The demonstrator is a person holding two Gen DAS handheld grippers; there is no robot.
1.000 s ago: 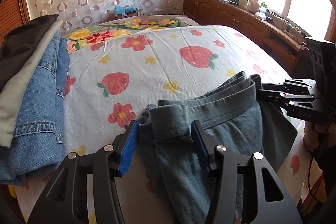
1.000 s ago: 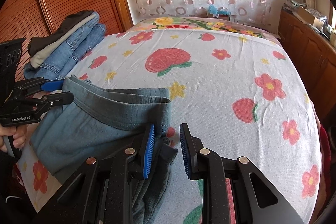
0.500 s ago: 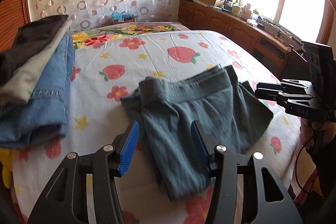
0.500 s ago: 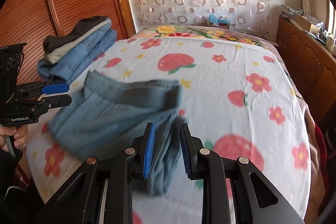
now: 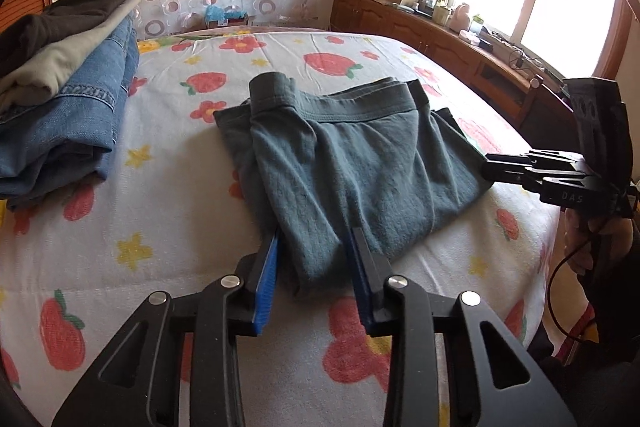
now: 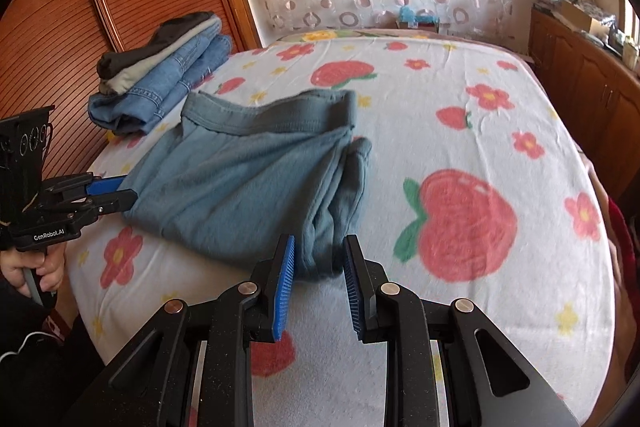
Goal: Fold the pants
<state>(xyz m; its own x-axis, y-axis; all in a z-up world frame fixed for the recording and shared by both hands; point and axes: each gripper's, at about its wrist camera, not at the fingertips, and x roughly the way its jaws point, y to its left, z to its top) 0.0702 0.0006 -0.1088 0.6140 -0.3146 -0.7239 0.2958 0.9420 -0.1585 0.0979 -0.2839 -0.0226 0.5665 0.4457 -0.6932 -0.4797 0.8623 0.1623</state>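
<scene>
Your left tool (image 5: 314,267) is standing spread, its blue pads flanking the near edge of the folded teal pants (image 5: 352,163) without pinching them. Your right tool (image 6: 318,267) is likewise standing spread at the pants' (image 6: 248,179) near right corner. The pants are lying on the strawberry-print bed (image 6: 480,155), waistband at the far side. A stack of folded jeans (image 5: 68,107) is sitting at the far left.

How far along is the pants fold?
Done: teal pants lie folded into a compact bundle on the bed, beside a folded stack. In hand: nothing; left gripper and right gripper are open at its edge. Left: tidy, probably stack.
</scene>
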